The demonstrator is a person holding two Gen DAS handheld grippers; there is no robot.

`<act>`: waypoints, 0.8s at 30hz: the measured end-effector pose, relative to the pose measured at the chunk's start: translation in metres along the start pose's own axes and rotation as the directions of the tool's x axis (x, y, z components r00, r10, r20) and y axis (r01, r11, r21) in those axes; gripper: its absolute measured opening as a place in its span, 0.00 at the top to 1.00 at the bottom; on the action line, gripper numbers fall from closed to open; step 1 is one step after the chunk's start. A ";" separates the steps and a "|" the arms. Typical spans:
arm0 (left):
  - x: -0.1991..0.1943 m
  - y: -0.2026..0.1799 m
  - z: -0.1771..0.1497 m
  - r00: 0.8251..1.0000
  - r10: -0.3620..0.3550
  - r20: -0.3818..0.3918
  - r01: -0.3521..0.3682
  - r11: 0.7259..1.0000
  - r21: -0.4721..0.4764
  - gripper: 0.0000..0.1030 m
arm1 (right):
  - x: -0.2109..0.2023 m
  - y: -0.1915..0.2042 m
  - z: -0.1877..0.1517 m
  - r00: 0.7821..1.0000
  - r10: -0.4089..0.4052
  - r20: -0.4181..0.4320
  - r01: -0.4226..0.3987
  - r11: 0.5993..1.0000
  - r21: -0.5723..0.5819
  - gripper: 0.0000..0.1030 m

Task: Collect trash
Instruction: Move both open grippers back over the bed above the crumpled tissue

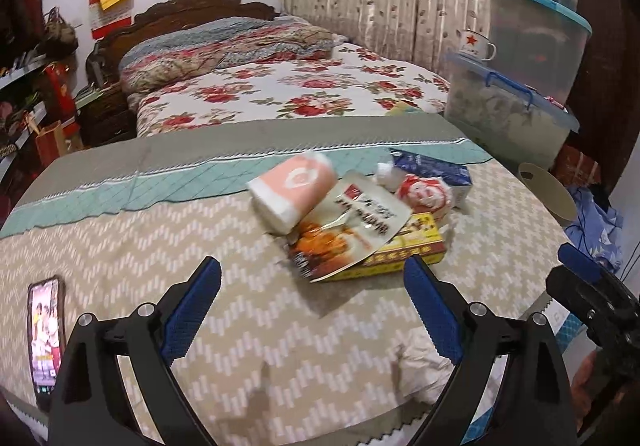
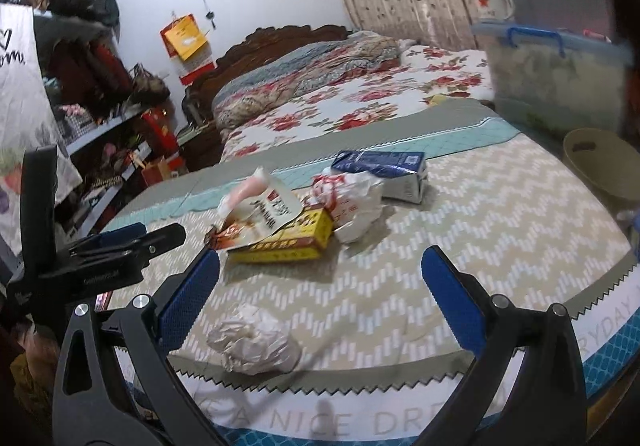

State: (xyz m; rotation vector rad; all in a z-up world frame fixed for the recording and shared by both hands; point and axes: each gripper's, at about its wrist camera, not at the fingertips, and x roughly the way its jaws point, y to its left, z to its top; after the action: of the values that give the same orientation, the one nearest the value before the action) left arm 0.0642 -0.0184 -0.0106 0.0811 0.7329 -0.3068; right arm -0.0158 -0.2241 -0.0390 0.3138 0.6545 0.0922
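At the far left a phone [image 1: 45, 338] lies on the bedspread [image 1: 160, 246]. The left gripper [image 1: 312, 310] and right gripper [image 2: 320, 298] both gape wide, holding nothing. Trash clusters mid-bed: tissue pack [image 1: 292, 190], food pouch [image 1: 352, 222], yellow box [image 2: 288, 242], blue carton [image 2: 384, 170]; a crumpled wad [image 2: 256, 342] lies near. A beige bin [image 2: 604, 162] waits right. Collection seems unstarted; next, probably close on the wad.

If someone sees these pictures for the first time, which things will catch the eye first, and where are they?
First comes the heap of trash in the middle of the zigzag bedspread: a food pouch lying over a yellow box, with a pink tissue pack on its left and a blue carton behind. A crumpled white plastic bag lies at the near edge, between the open right tool. A lit phone rests far left.
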 end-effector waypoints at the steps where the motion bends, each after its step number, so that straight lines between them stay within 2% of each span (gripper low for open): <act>1: 0.001 0.005 -0.001 1.000 0.003 -0.002 -0.003 1.000 -0.006 0.14 | 0.001 0.003 -0.002 1.000 -0.002 -0.004 0.002 1.000 -0.007 0.03; 11: 0.006 0.028 -0.020 0.998 0.044 -0.045 -0.046 0.997 -0.060 0.12 | 0.010 0.013 -0.022 0.997 -0.013 -0.080 0.009 0.999 -0.042 0.07; 17: 0.014 0.028 -0.035 0.997 0.012 -0.075 -0.019 0.995 -0.102 0.08 | 0.005 0.006 -0.021 0.997 -0.037 -0.062 0.036 0.999 -0.021 0.12; 24: 0.013 0.017 -0.038 0.997 0.013 -0.071 -0.018 0.998 -0.060 0.08 | 0.000 0.000 -0.019 0.998 -0.055 -0.038 0.054 0.998 -0.014 0.16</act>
State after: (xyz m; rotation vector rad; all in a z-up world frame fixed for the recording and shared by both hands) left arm 0.0540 0.0018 -0.0485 0.0406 0.8103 -0.2678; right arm -0.0279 -0.2191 -0.0533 0.2823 0.6999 0.0503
